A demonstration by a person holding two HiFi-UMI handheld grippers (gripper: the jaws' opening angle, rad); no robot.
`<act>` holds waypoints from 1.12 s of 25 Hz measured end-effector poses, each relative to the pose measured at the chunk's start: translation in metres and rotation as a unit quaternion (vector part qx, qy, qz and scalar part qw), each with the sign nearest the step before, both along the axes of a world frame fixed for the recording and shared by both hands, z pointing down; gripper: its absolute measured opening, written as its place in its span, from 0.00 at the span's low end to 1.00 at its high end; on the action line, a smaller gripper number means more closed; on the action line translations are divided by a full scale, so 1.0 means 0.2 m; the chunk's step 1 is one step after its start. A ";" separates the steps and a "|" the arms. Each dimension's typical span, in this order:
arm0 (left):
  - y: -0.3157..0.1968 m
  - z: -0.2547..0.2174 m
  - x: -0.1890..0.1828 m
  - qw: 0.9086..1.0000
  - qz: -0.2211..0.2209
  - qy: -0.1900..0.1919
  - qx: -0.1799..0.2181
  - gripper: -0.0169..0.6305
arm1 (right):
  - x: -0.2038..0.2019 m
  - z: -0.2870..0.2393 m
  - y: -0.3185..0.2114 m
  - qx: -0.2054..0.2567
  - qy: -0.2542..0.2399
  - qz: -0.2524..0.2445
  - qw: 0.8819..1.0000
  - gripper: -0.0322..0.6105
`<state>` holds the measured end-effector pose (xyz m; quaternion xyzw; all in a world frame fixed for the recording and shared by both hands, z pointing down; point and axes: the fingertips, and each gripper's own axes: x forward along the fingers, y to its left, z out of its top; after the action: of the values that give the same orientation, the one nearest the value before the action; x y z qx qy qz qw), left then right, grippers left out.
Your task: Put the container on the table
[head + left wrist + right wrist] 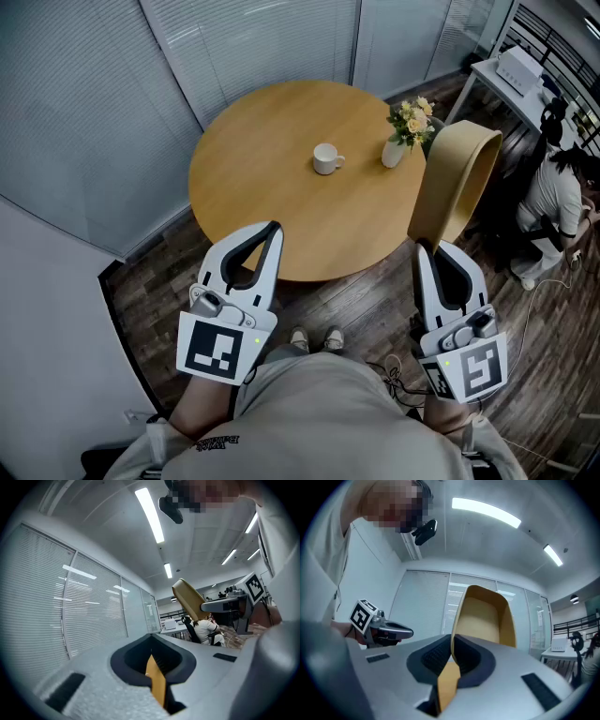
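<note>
A tall tan container point(457, 180) hangs tilted in the air beside the right edge of the round wooden table point(272, 178). My right gripper point(424, 246) is shut on the container's lower wall; in the right gripper view the container point(483, 616) rises from between the jaws of that gripper point(452, 643). My left gripper point(273, 228) is shut with nothing in it, held over the table's near edge. From the left gripper point(151, 652) the container point(187, 598) shows off to the right, and a thin tan sliver shows in the slit between the jaws.
A white cup point(326, 158) stands near the table's middle and a white vase of flowers point(401, 134) near its right edge. A seated person point(558, 199) and a white desk point(511, 75) are at the far right. Blinds on glass walls close off the back and left.
</note>
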<state>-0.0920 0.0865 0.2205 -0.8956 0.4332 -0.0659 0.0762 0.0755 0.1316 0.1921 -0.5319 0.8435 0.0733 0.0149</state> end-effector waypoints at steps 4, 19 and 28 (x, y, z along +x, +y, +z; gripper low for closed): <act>-0.01 0.00 0.00 1.000 0.003 -0.002 -0.001 0.06 | -0.01 0.01 -0.02 -0.002 -0.003 -0.001 1.000 0.11; -0.02 0.04 0.06 1.000 0.012 0.012 -0.020 0.06 | 0.06 0.10 -0.03 -0.024 -0.002 -0.003 1.000 0.11; 0.04 0.08 0.14 1.000 -0.001 -0.006 -0.026 0.06 | 0.17 0.15 0.00 -0.033 0.003 -0.004 0.999 0.11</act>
<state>-0.0640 0.0943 0.2373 -0.8966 0.4315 -0.0824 0.0556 0.1103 0.1313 0.2224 -0.5284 0.8477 0.0470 -0.0054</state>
